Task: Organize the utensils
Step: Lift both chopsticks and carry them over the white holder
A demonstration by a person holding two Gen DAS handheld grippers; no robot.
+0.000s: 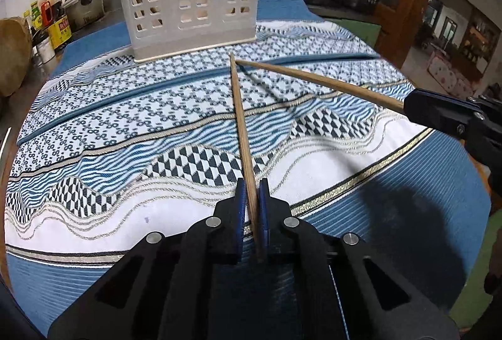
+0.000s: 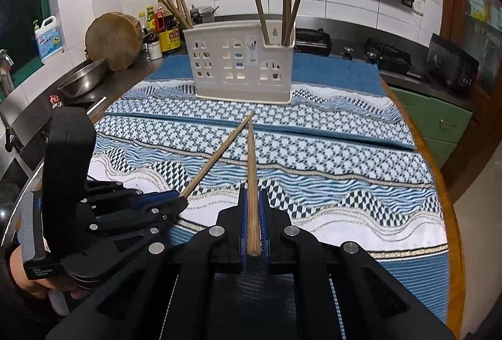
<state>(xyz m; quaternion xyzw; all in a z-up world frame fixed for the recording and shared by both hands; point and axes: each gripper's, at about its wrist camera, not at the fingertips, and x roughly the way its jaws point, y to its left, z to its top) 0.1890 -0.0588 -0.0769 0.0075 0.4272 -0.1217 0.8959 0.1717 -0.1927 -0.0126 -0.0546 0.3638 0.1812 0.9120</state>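
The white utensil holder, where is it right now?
The white utensil holder stands at the patterned cloth's far end, centre in the right wrist view, beyond both held chopsticks' tips, with chopsticks already inside.

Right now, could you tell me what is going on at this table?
A person holds a gripper in each hand. The left gripper is shut on one chopstick, the right gripper on another chopstick. Their tips meet above the patterned cloth, pointing toward the white holder, which already has chopsticks standing in it.
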